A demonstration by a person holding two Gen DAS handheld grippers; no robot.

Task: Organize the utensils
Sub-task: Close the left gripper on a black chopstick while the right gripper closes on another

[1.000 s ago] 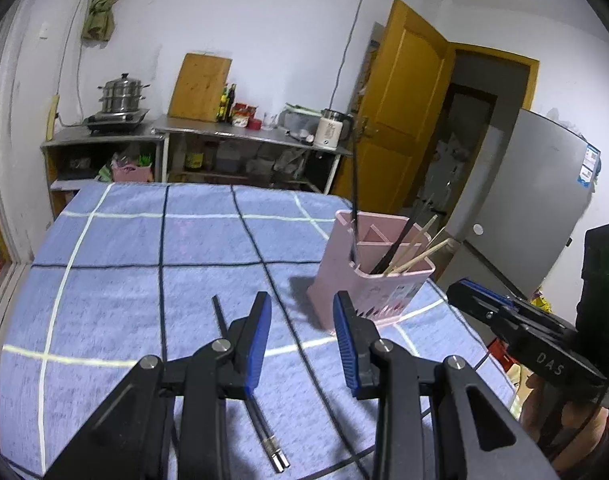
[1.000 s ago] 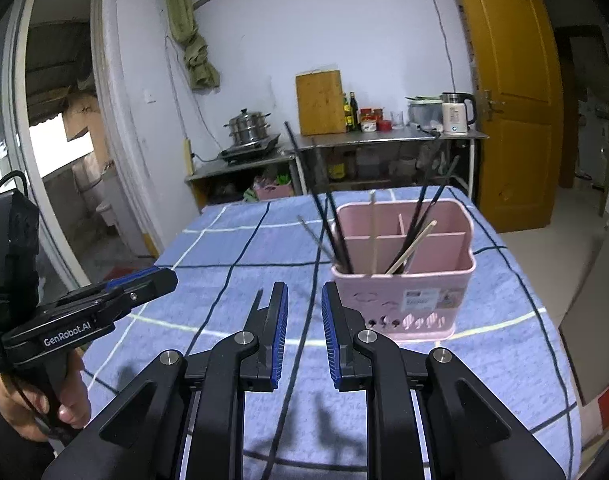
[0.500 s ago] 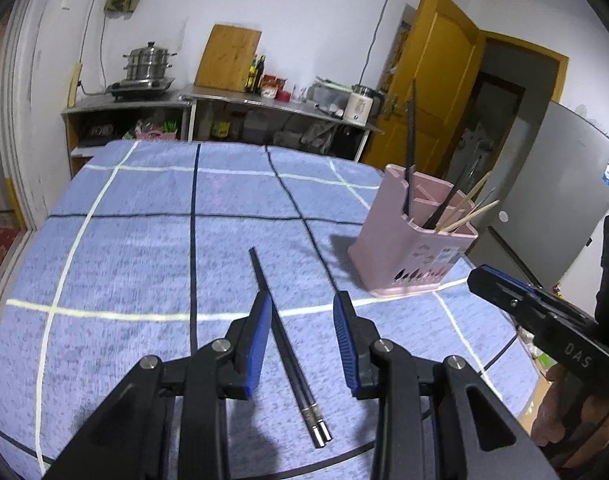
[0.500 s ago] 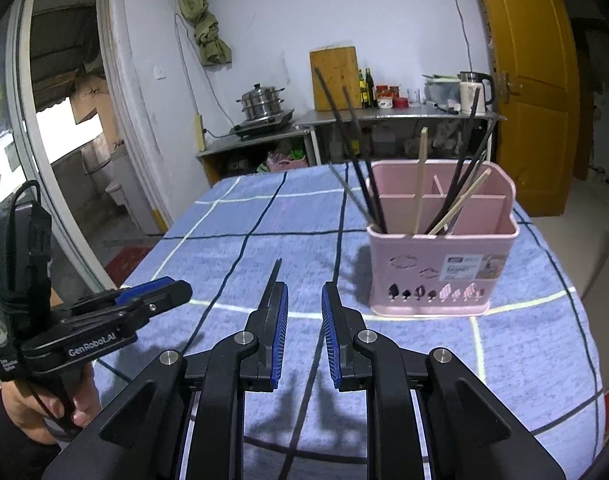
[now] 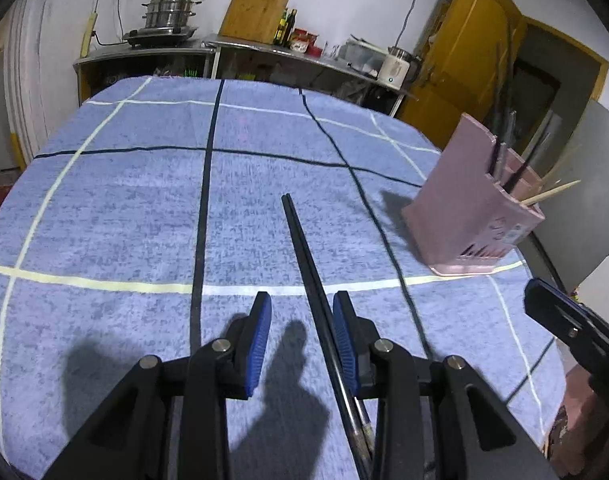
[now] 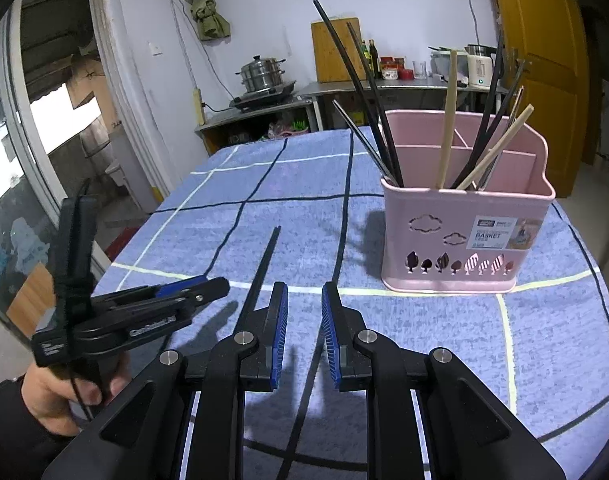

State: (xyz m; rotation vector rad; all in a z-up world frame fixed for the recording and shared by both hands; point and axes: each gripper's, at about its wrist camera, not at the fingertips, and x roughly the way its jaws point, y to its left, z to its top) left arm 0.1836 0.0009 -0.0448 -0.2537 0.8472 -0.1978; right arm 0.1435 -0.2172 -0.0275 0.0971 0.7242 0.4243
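Observation:
A pair of black chopsticks [image 5: 304,248] lies on the blue checked tablecloth [image 5: 144,208]. My left gripper [image 5: 302,308] is open, low over the cloth, with the chopsticks running between its fingers close to the right pad. The chopsticks also show in the right wrist view [image 6: 262,268]. A pink utensil basket [image 6: 464,236] with several black and wooden chopsticks stands upright to the right; it also shows in the left wrist view [image 5: 472,208]. My right gripper [image 6: 304,300] is open and empty, above the cloth, right of the chopsticks.
The left gripper's body and the hand holding it [image 6: 116,320] show at the left of the right wrist view. A steel counter [image 5: 176,50] with a pot, a cutting board and bottles stands behind the table. A yellow door [image 5: 484,60] is at the back right.
My left gripper has dropped lower and moved forward, so the chopsticks now lie between its fingers. My right gripper has come closer to the basket and stays open.

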